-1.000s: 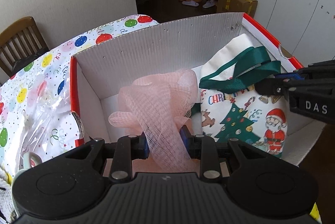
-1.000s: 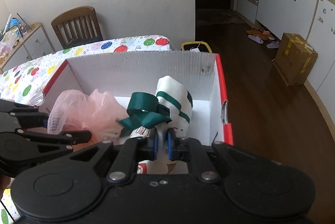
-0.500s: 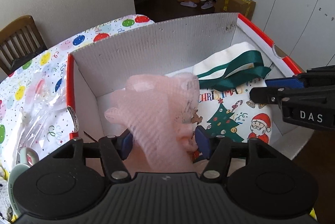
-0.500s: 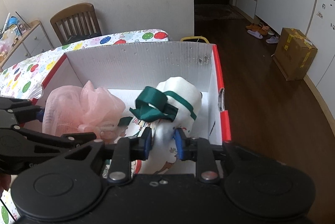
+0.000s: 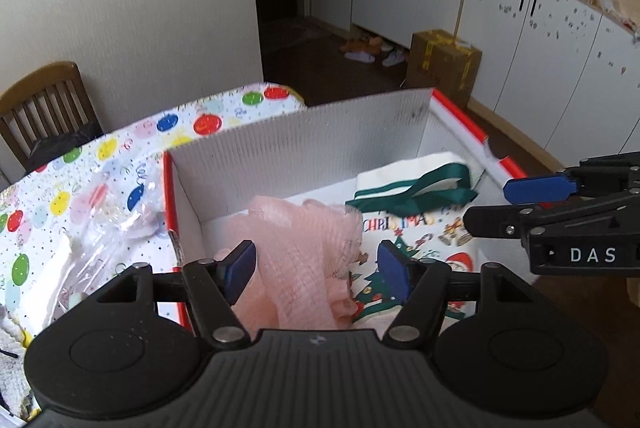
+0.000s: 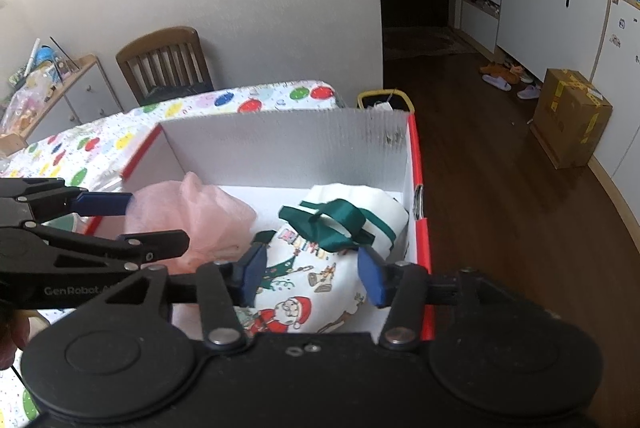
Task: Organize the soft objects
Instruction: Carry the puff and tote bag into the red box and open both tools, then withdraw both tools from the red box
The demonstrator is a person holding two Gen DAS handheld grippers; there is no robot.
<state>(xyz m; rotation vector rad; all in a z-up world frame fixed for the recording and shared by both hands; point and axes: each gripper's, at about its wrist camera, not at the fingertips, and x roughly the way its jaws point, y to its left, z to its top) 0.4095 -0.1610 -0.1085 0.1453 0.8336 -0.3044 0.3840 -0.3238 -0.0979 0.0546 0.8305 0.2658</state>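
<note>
Presently both items lie inside the white cardboard box (image 5: 304,144) on the table (image 5: 120,156): one pink mesh pouf (image 5: 304,248), one Christmas tote bag (image 6: 320,268). Left gripper (image 5: 316,264) and right gripper (image 6: 310,268) are opening, pads clear of each. Risk: mesh or the bag's green ribbon handles (image 6: 332,220) could snag a withdrawing pad and drag out.

A crumpled pink mesh bath pouf (image 5: 298,252) lies in the white corrugated box (image 5: 304,144), between the left claw's (image 5: 316,266) opening jaws, untouched. A white Christmas-print cloth bag with green ribbon handles (image 6: 320,260) lies flat beside it, ahead of the right claw (image 6: 310,274).
</note>
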